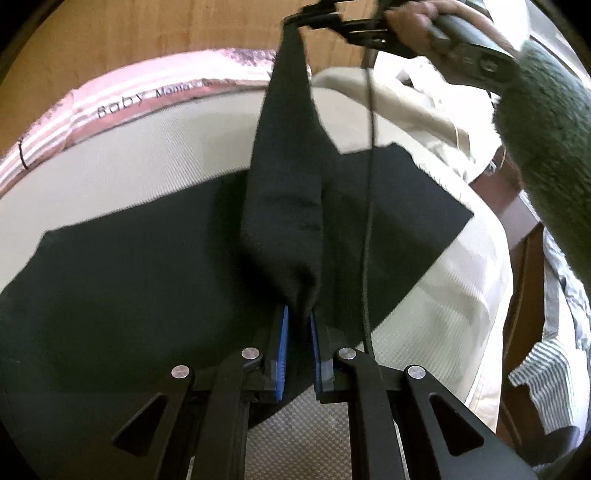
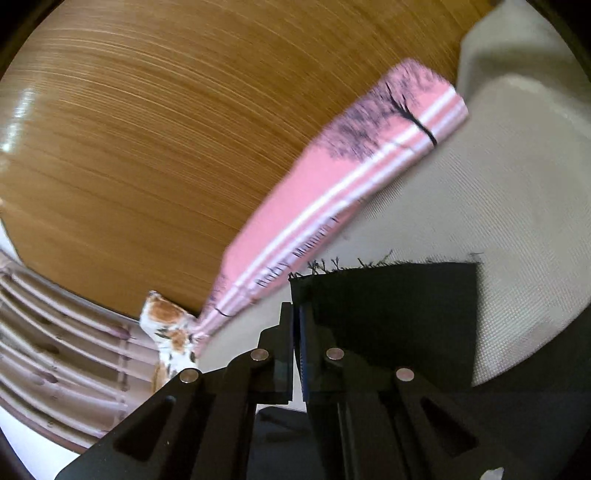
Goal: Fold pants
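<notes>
Black pants (image 1: 129, 280) lie spread on a beige bed cover (image 1: 147, 155). My left gripper (image 1: 298, 315) is shut on a fold of the pants, its blue pads (image 1: 282, 354) pinching the cloth. From there a band of the black fabric (image 1: 284, 177) rises taut to my right gripper (image 1: 308, 18), held high at the top of the left wrist view by a hand (image 1: 410, 26). In the right wrist view the right gripper (image 2: 300, 308) is shut on a frayed edge of the pants (image 2: 388, 314), lifted off the bed.
A pink striped cloth (image 2: 332, 184) printed with "Baby" lies along the bed's far edge against a wooden board (image 2: 147, 129). A green fuzzy sleeve (image 1: 535, 129) fills the right side. A black cable (image 1: 369, 184) hangs down. Striped fabric (image 1: 546, 373) lies beside the bed.
</notes>
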A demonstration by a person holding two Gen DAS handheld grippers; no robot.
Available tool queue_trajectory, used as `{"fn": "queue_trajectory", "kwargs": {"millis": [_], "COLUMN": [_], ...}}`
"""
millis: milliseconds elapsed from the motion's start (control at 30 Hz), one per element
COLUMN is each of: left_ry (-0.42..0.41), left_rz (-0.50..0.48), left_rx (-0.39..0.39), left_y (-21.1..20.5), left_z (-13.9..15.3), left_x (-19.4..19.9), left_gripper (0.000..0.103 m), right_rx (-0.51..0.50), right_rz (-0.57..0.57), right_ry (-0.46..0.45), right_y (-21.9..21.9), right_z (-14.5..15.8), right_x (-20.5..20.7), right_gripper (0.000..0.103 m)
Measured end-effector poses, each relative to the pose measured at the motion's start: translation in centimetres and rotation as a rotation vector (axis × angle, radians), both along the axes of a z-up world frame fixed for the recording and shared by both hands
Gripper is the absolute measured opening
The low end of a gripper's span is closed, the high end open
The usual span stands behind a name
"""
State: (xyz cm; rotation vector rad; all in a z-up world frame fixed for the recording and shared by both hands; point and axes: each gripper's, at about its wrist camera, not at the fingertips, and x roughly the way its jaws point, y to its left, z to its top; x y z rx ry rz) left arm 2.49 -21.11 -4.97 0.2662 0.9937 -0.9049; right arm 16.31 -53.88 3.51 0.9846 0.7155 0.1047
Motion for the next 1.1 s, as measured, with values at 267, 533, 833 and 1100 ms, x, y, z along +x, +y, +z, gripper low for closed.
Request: {"fn": "queue_trajectory", "kwargs": {"millis": [267,533,833,1100], "left_ry": [-0.075,-0.116,-0.115,-0.06], "left_rz": [-0.082,-0.213,-0.219,-0.211], "left_rx": [-0.003,0.131,0.151,0.129], "left_y": [-0.1,-1.7,-1.9,-0.8], "left_z": [0.8,-1.9,-2.5,-1.6], "left_x": [-1.5,-3.6,-3.9,-2.9], "left_gripper": [0.011,0.011,0.012,0.015], "right_rx": [-0.136,-0.066,-0.129,-0.198], "right_rz": [-0.133,-0.378,-0.406,-0.385], "right_ry": [-0.058,0.313,0.391,0.404], "right_y": [-3.2,-8.4,-7.5,-8.4], "right_z": [2.9,-10.0,-12.7,-10.5], "right_x": [-12.4,-24.3,-26.4,-25.5], "right_gripper": [0.004,0.003,0.002,0.016]}}
